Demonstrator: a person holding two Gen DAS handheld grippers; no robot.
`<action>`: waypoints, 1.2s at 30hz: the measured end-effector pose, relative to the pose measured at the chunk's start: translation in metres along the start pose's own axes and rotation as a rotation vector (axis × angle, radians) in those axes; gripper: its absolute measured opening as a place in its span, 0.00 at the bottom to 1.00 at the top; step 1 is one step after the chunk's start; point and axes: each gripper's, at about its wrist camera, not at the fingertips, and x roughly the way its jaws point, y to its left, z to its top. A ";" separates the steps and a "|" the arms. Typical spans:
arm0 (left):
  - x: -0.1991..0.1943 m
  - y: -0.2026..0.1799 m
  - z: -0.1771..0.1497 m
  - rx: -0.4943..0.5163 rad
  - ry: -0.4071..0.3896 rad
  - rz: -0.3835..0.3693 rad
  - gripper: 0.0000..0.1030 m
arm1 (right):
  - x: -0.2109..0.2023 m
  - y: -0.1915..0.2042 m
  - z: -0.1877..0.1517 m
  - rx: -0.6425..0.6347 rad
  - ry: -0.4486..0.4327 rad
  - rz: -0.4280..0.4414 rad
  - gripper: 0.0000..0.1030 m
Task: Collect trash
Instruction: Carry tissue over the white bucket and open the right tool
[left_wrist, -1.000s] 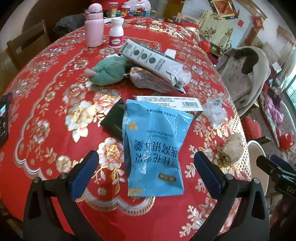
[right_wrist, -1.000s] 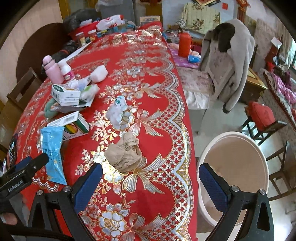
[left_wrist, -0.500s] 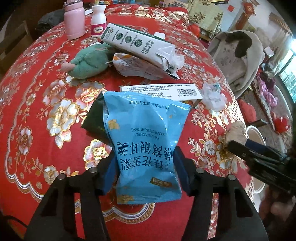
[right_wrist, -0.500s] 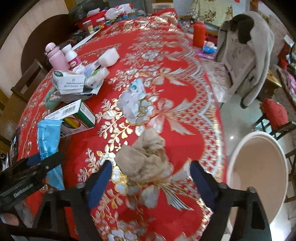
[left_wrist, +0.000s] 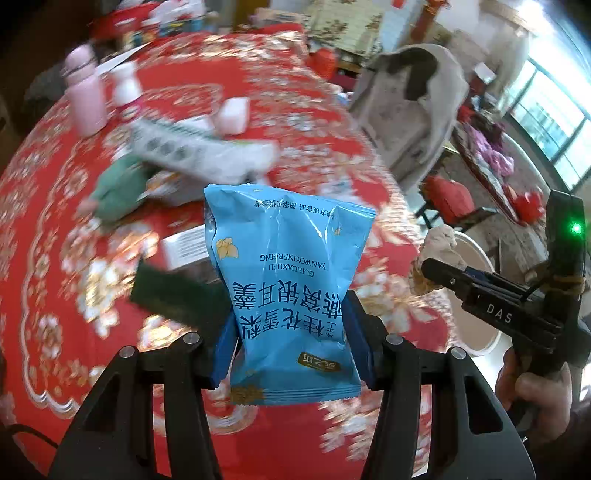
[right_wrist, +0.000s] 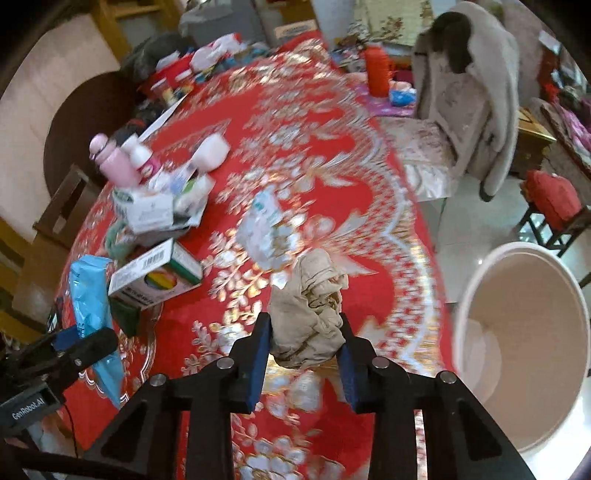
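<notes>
My left gripper (left_wrist: 291, 339) is shut on a blue snack packet (left_wrist: 288, 280) and holds it above the red tablecloth (left_wrist: 44, 229). The packet also shows in the right wrist view (right_wrist: 90, 295). My right gripper (right_wrist: 303, 350) is shut on a crumpled beige paper wad (right_wrist: 308, 317), lifted over the table's near edge. The wad also shows in the left wrist view (left_wrist: 439, 243). A white round bin (right_wrist: 524, 332) stands on the floor to the right of the table.
On the table lie a white-and-green carton (right_wrist: 157, 273), a clear plastic wrapper (right_wrist: 266, 229), a long white box (left_wrist: 192, 147), a green soft toy (left_wrist: 118, 184), a pink bottle (right_wrist: 109, 158) and a white bottle (left_wrist: 127, 85). A chair with a grey coat (right_wrist: 469, 85) stands beyond the bin.
Both grippers have closed fully on their items and lifted them off the tablecloth. The blue packet now stands upright in my left gripper.
</notes>
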 end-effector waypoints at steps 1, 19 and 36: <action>0.002 -0.009 0.002 0.009 -0.004 -0.008 0.50 | -0.005 -0.007 0.000 0.004 -0.005 -0.007 0.32; 0.078 -0.203 0.021 0.171 0.046 -0.097 0.51 | -0.059 -0.183 -0.018 0.136 0.017 -0.155 0.32; 0.126 -0.250 0.012 0.152 0.152 -0.178 0.57 | -0.059 -0.241 -0.042 0.230 0.074 -0.185 0.50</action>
